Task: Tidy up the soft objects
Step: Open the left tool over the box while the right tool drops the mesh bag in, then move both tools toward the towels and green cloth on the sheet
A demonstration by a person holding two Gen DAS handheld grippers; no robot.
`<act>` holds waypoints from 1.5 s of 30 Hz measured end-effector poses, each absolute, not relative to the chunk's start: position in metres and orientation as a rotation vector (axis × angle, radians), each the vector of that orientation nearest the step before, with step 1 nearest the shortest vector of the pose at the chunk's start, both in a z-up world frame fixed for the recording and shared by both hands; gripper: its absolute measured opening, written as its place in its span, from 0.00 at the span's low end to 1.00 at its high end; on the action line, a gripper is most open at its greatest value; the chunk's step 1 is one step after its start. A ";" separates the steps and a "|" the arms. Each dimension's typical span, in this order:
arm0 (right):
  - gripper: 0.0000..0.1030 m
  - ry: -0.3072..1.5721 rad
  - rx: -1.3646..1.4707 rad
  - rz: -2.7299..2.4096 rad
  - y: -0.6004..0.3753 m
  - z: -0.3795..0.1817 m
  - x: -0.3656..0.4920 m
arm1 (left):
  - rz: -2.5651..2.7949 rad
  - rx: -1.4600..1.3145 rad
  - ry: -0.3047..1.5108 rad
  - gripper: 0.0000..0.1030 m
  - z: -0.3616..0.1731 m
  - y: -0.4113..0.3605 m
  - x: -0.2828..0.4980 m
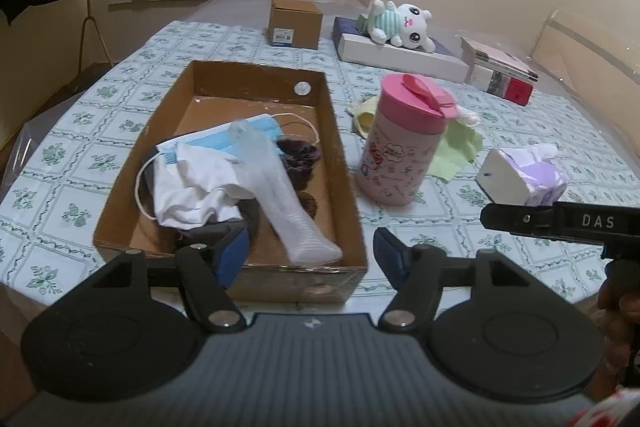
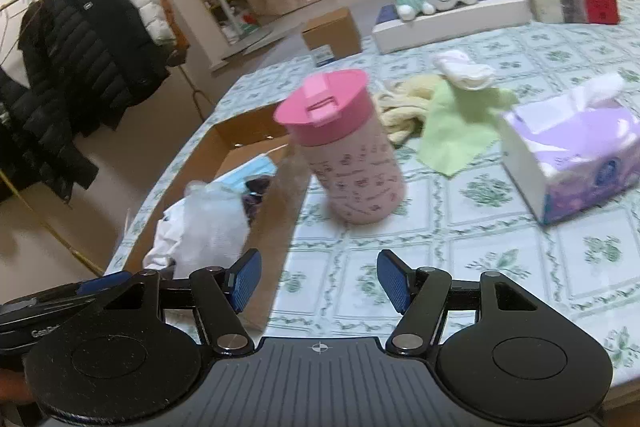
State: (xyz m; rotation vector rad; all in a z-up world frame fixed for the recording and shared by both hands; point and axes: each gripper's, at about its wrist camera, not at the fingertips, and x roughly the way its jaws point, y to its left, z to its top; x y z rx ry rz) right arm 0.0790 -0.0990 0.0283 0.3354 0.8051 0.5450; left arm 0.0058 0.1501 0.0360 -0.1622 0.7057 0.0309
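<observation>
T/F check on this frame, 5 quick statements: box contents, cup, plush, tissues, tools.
1. A white sock lies in the cardboard box. True.
2. The pink cup stands inside the box. False: it stands on the tablecloth beside the box.
3. The plush lies on a flat white box at the far side. True.
4. The left tool is shut on a blue mask. False: the tool is open and empty; the mask lies in the box.
5. The green cloth is already in the box. False: it lies on the tablecloth, between the cup and the tissue pack.
</observation>
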 end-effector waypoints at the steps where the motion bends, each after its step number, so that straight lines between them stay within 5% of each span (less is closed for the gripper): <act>1: 0.62 0.804 0.337 0.535 -0.103 0.028 0.079 | 0.026 -0.161 0.706 0.65 0.036 0.148 0.007; 30: 0.62 0.759 0.304 0.381 -0.180 0.032 0.099 | -0.142 -0.078 0.679 0.70 0.056 0.117 0.049; 45: 0.62 0.695 0.115 0.430 -0.193 0.072 0.179 | -0.229 0.032 0.661 0.70 0.094 0.143 0.125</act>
